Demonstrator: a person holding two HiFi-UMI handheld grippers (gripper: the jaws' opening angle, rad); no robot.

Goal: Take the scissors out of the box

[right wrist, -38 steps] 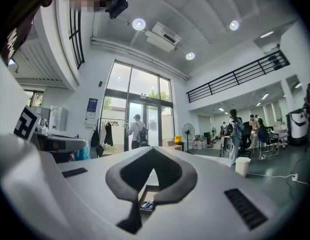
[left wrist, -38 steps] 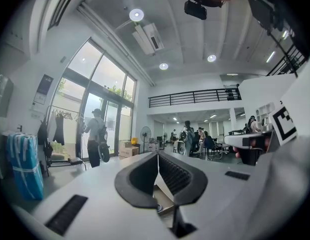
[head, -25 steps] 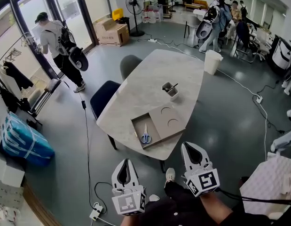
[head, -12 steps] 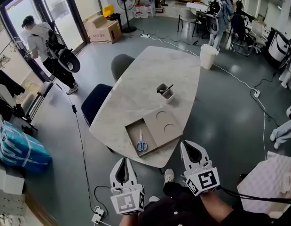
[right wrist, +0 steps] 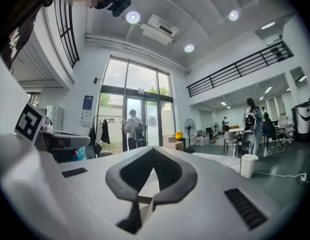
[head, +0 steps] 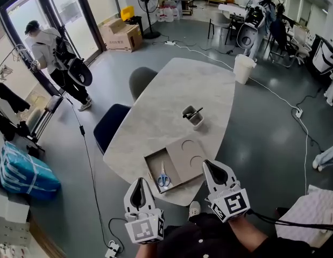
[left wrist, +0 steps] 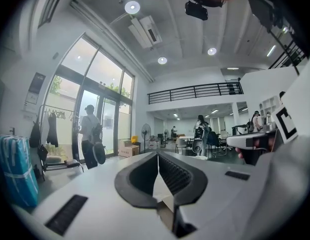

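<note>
Left gripper [left wrist: 158, 155] jaws meet at the tips, nothing between; a person [left wrist: 89, 136] stands beyond, to their left.

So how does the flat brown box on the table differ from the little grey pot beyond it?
The box is wide, flat and brown; the pot is small, upright and grey. The box lies at the near edge of the table; the pot stands nearer the middle. In the box blue-handled scissors lie flat; in the pot a dark stick leans on the rim. Both show their contents from above.
</note>
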